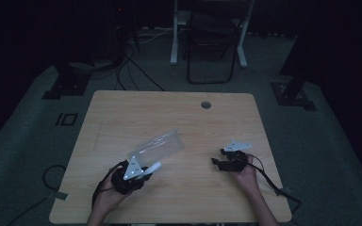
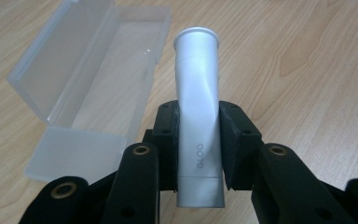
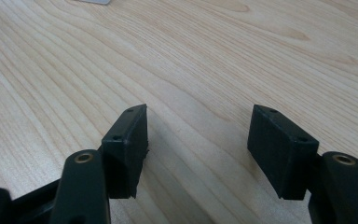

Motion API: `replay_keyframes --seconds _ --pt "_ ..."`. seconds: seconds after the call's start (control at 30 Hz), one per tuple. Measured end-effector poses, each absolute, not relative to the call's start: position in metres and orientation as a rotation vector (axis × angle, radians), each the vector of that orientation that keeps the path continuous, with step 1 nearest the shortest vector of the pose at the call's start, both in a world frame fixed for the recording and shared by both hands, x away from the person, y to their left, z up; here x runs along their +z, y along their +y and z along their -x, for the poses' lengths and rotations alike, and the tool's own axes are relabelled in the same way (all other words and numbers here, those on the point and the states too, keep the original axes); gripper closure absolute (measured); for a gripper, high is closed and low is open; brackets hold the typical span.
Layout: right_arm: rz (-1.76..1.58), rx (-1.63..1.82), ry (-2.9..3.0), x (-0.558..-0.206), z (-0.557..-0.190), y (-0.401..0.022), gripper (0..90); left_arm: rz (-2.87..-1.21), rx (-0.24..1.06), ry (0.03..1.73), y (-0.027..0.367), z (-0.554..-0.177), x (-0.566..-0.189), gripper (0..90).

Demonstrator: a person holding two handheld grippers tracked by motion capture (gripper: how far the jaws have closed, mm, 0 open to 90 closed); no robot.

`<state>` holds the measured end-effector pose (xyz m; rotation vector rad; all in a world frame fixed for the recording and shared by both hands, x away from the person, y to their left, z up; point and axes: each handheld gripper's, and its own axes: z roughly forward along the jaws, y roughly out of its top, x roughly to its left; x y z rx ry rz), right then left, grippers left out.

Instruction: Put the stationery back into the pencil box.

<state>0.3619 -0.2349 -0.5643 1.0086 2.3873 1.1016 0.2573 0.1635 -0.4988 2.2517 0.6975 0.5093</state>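
A silver-white tube (image 2: 198, 112) marked GLOO is clamped between the black pads of my left gripper (image 2: 199, 140), cap end pointing away from me. In the high view the left gripper (image 1: 148, 170) holds the tube (image 1: 153, 167) just in front of a clear plastic case (image 1: 156, 147). The case (image 2: 88, 79) lies open on the wooden table (image 1: 179, 117), lid tipped back, to the left of the tube. My right gripper (image 3: 198, 140) hovers low over bare wood with its jaws apart and nothing between them; from above it (image 1: 218, 160) sits at the table's right side.
A round cable hole (image 1: 206, 104) sits near the table's far edge. Beyond the table stand a chair frame (image 1: 212, 42) and white desk legs (image 1: 175, 33) on a dark floor with cables. Cables trail from both grippers over the near edge.
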Motion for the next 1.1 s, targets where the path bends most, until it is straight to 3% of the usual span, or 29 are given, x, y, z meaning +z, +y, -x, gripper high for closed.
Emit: replay_keyframes --seconds 1.1 --pt "-1.008 1.102 2.387 -0.564 -0.362 -0.235 37.8 -2.207 0.539 0.683 0.157 -0.279 -0.486 70.6"
